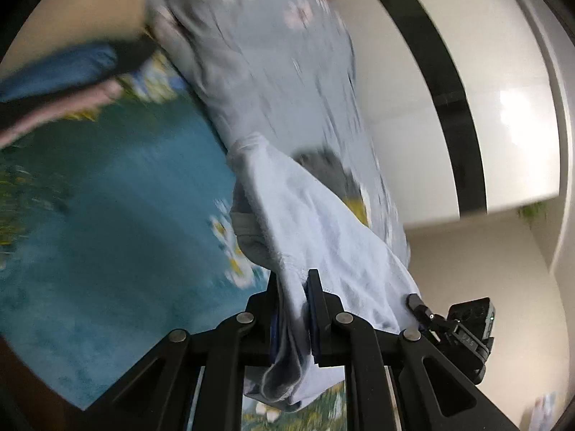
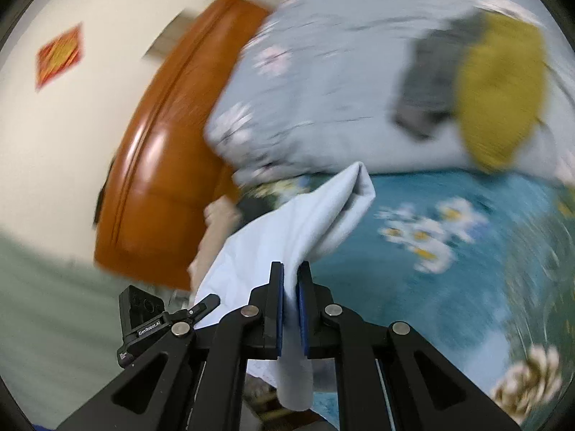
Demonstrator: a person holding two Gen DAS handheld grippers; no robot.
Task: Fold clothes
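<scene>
we see a soft matt pale-blue cloth garment, a fuzzy teal floral blanket, a glossy orange-brown headboard and matt black plastic gripper arms.

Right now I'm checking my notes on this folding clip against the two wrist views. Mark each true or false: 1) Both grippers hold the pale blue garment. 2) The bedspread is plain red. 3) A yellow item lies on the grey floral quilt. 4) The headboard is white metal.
1) True: the left gripper and the right gripper are each shut on the pale blue garment.
2) False: the bedspread is teal with white daisies.
3) True: the yellow item lies on the grey floral quilt, beside a dark grey item.
4) False: the headboard is glossy orange-brown.
</scene>
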